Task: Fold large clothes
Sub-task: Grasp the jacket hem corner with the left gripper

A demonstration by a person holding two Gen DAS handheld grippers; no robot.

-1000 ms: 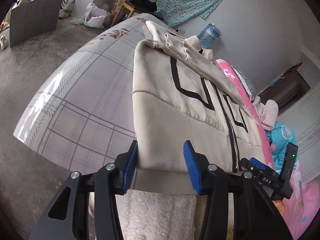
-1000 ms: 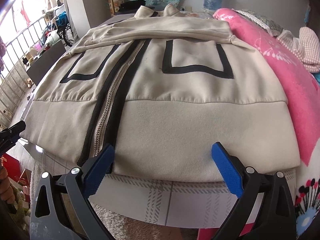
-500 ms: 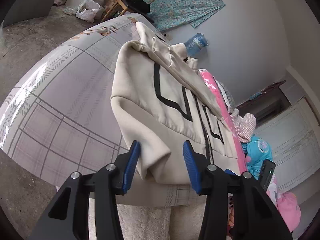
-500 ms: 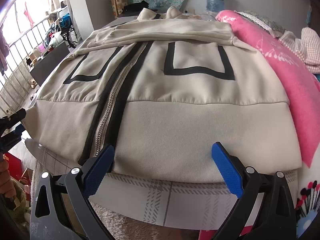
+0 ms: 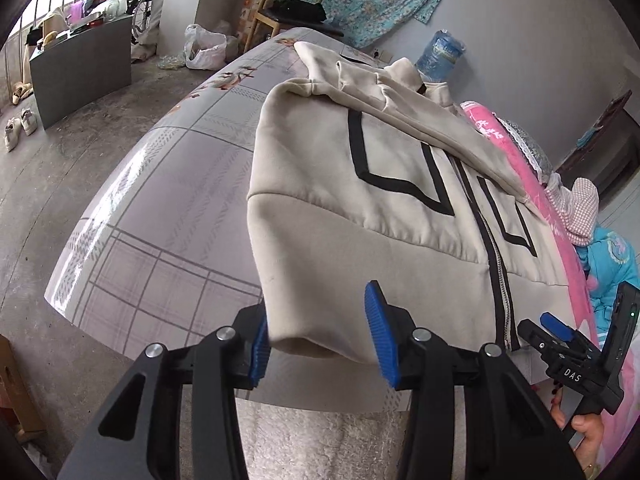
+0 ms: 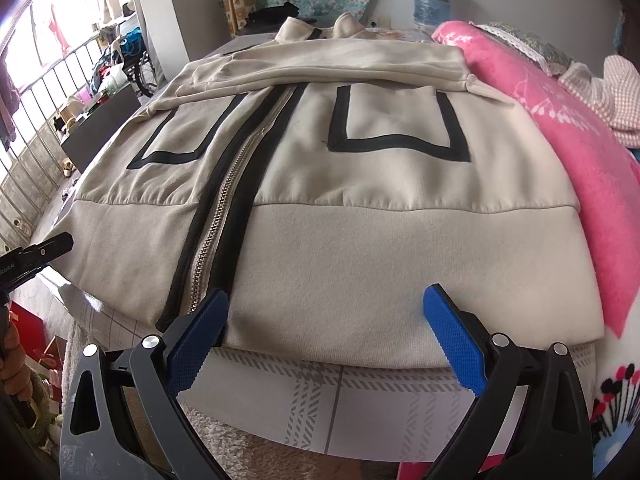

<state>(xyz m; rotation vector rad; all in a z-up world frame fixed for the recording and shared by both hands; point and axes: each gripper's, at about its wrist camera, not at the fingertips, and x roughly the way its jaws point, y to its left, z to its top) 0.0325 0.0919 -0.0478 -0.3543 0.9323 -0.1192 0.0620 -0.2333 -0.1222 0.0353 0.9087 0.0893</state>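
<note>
A cream zip-up jacket [image 5: 360, 208] with black trim lies face up on the plaid-covered bed [image 5: 168, 200], its sleeves folded across the chest. My left gripper [image 5: 320, 344] is open, its blue pads on either side of the jacket's near-left hem corner, which sits raised between them. In the right wrist view the jacket [image 6: 360, 208] fills the frame. My right gripper [image 6: 328, 340] is open wide at the hem, right of the zipper [image 6: 216, 232]. The left gripper's tip [image 6: 40, 252] shows at the left edge.
A pink blanket [image 6: 560, 152] lies along the jacket's right side, with checked cloth [image 6: 616, 96] and a blue garment [image 5: 612, 256] beyond. A water jug [image 6: 432, 0] and wooden chair [image 5: 288, 4] stand by the far wall. Concrete floor [image 5: 60, 184] lies left of the bed.
My left gripper swung back right and closer over the hem corner. The corner now sits lifted between its pads. The right gripper edged forward to the hem.
</note>
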